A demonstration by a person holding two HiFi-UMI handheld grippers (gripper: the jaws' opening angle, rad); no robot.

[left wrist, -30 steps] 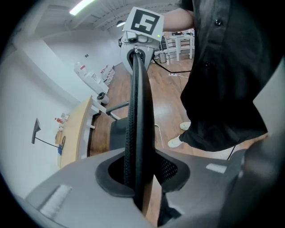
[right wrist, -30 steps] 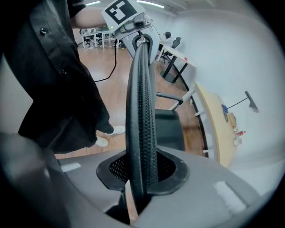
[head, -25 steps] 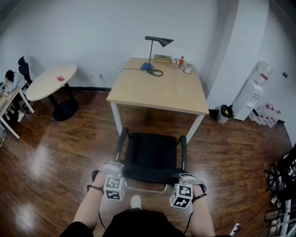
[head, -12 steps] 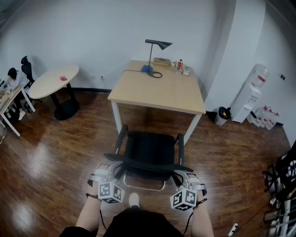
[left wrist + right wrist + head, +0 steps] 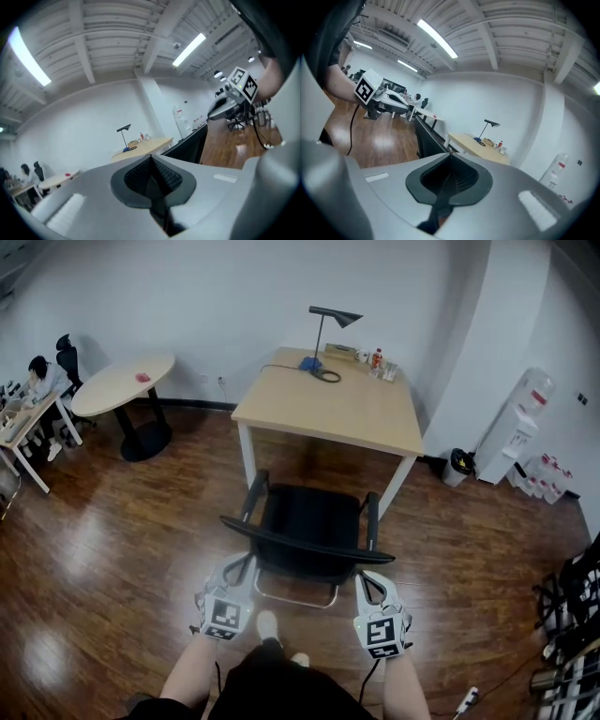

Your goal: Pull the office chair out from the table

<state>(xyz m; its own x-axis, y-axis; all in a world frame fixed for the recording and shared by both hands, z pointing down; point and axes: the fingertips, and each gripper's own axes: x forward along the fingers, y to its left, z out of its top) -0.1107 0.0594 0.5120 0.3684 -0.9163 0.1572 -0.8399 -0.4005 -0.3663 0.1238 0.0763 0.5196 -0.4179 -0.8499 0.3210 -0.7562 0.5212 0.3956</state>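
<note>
Now the ribbed dark pads of the left gripper (image 5: pixel 236 570) and right gripper (image 5: pixel 367 585) have just closed together on nothing, just behind the curved black backrest of the office chair (image 5: pixel 309 526). It stands on glossy wood-plank floor (image 5: pixel 112 549), its 2 slim armrests pointing toward the nearby rectangular, white-legged pale-wood table (image 5: pixel 328 413).

— How are the jaws of the left gripper (image 5: pixel 151 156) seen?
— Just closed together, nothing held between. Beyond, the office chair (image 5: pixel 192 143) is seen at right, the table (image 5: pixel 145 146) and lamp (image 5: pixel 123 128) farther.
</note>
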